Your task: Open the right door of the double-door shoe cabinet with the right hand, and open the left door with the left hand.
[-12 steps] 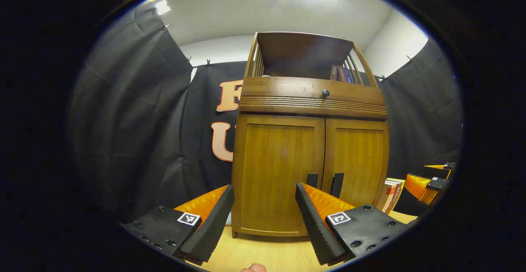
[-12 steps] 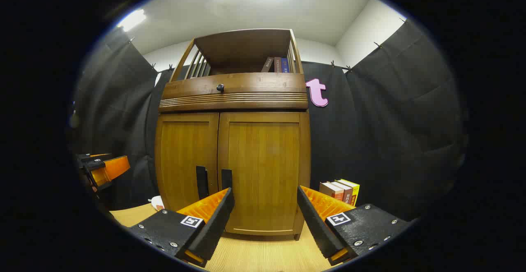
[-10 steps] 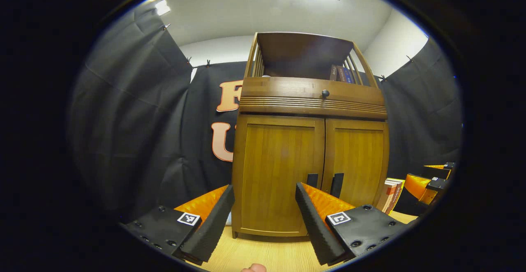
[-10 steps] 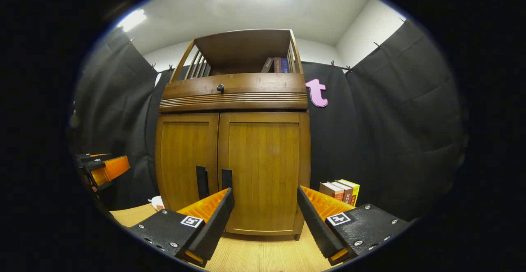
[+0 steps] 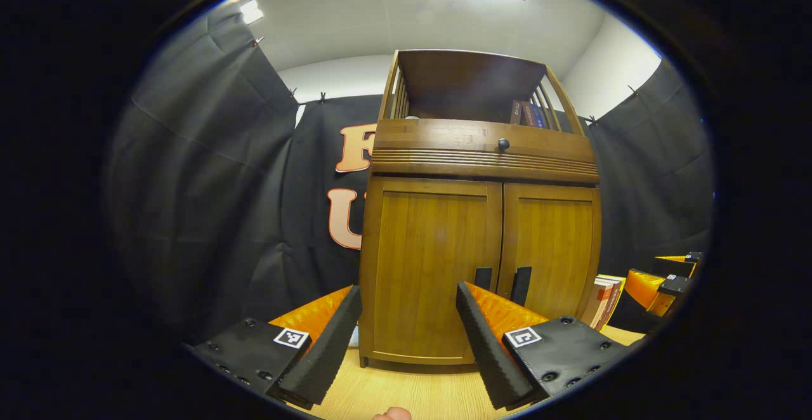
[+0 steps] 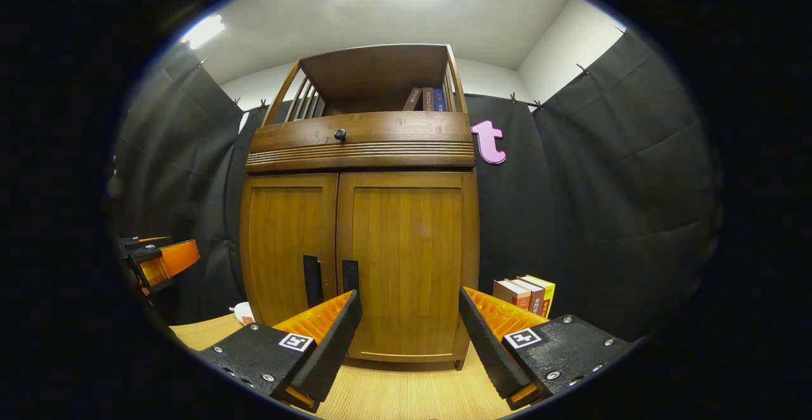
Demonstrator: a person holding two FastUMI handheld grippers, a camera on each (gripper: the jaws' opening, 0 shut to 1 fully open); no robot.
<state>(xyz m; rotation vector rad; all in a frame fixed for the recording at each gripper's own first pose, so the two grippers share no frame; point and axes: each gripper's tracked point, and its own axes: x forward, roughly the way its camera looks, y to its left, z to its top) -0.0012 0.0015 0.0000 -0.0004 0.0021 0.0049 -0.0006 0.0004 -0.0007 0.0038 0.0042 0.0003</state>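
cabinet (image 6: 358, 217) first: it stands upright on the pale wooden table (image 6: 393, 394), dead ahead of both cameras, with an open shelf on top holding a few books (image 6: 426, 99) and a drawer with a small round knob (image 6: 340, 134) below that. both of its doors are flush and closed, the right door (image 6: 409, 261) and the left door (image 5: 434, 268) meeting at the middle, where two dark upright handles (image 6: 330, 280) sit side by side low down. so nothing of the task is done yet; both doors are left to open, the right one first by the wording. the right hand-held gripper (image 6: 409, 337) is spread wide with nothing between its fingers, short of the cabinet and aimed at the right door panel, to the right of the handles. the left hand-held gripper (image 5: 406, 337) is likewise wide open and empty, facing the left door, apart from it. a small stack of books (image 6: 525, 296) stands on the table just right of the cabinet.
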